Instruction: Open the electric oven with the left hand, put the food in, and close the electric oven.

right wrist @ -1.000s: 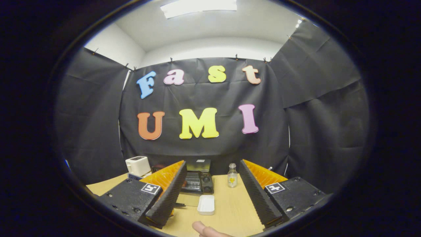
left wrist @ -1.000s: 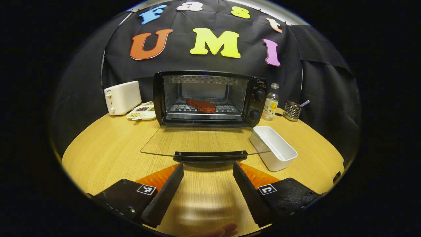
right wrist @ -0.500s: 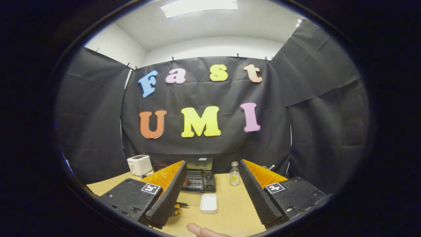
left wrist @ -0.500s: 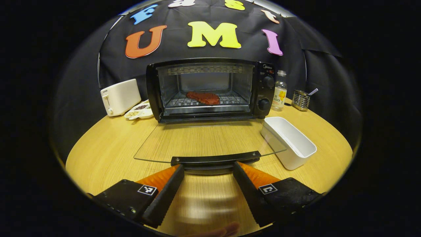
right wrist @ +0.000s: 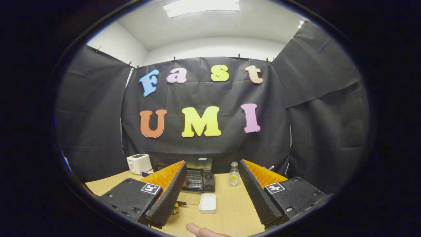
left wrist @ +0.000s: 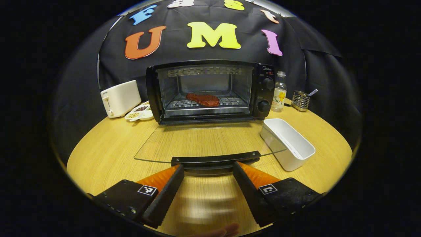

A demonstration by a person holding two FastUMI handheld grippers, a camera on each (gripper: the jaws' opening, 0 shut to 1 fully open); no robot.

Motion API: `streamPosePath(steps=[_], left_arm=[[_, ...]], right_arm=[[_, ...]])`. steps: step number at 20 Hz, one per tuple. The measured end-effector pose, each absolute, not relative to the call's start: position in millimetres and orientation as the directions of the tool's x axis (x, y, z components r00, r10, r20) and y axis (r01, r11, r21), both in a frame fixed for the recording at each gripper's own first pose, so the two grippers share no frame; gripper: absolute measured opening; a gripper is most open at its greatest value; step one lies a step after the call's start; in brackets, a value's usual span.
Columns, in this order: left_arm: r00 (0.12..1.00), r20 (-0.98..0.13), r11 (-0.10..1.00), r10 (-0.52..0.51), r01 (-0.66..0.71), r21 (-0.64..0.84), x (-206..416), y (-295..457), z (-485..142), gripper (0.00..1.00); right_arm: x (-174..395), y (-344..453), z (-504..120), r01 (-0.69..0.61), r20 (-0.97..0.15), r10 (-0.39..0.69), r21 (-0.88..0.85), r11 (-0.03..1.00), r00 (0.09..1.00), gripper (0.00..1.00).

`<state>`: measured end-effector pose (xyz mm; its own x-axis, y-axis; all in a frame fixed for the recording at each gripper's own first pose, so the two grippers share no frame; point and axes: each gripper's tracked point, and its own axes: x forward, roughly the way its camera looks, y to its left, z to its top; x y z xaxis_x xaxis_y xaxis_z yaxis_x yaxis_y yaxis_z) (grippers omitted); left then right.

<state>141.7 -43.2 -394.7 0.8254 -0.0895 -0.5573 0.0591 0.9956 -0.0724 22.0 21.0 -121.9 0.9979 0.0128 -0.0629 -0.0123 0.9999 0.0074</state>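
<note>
The left gripper (left wrist: pixel 208 168) has its jaws spread wide, holding nothing, its fingertips just at the black handle (left wrist: pixel 215 158) of the electric oven (left wrist: pixel 210 90). The glass door (left wrist: pixel 204 141) lies flat and fully open over the wooden table (left wrist: pixel 108 144). The food (left wrist: pixel 203 99) — a flat reddish slab — rests on the wire rack inside. A white rectangular tub (left wrist: pixel 287 143) stands empty beside the door. The right gripper (right wrist: pixel 212 164) hangs high and well back — jaws parted, empty.
</note>
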Motion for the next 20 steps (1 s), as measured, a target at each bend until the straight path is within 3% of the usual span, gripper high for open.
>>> streamPosePath(steps=[6, 8, 10, 12, 15, 18, 20], left_arm=[[0.832, -0.548, 0.996, -0.087, 0.053, -0.078, 144.0, -45.2, -385.3, 0.96], [0.837, -0.541, 0.996, -0.086, 0.052, -0.078, 144.8, -46.4, -379.9, 0.96], [0.845, -0.528, 0.996, -0.084, 0.050, -0.079, 146.1, -47.2, -375.8, 0.97], [0.848, -0.524, 0.996, -0.083, 0.050, -0.078, 142.2, -47.2, -370.3, 0.97], [0.852, -0.517, 0.996, -0.080, 0.045, -0.081, 144.0, -47.4, -361.9, 0.98], [0.870, -0.487, 0.996, -0.074, 0.044, -0.073, 150.8, -46.5, -349.0, 0.98], [0.871, -0.486, 0.997, -0.073, 0.045, -0.068, 152.7, -45.3, -343.9, 0.98]], right_arm=[[22.4, 19.7, -124.8, -0.023, -0.073, 0.024, 0.021, 1.000, 0.997, 0.96], [23.0, 21.7, -124.4, -0.028, -0.073, 0.029, 0.019, 0.999, 0.997, 1.00], [22.7, 22.8, -125.9, -0.032, -0.074, 0.034, 0.017, 0.999, 0.997, 0.96], [22.7, 23.2, -126.0, -0.034, -0.071, 0.034, 0.015, 0.999, 0.997, 1.00], [23.4, 21.8, -126.7, -0.034, -0.072, 0.035, 0.014, 0.999, 0.997, 0.96], [24.8, 19.2, -126.9, -0.031, -0.072, 0.032, 0.013, 0.999, 0.997, 1.00], [27.0, 16.3, -130.3, -0.025, -0.078, 0.026, 0.017, 1.000, 0.997, 0.96]])
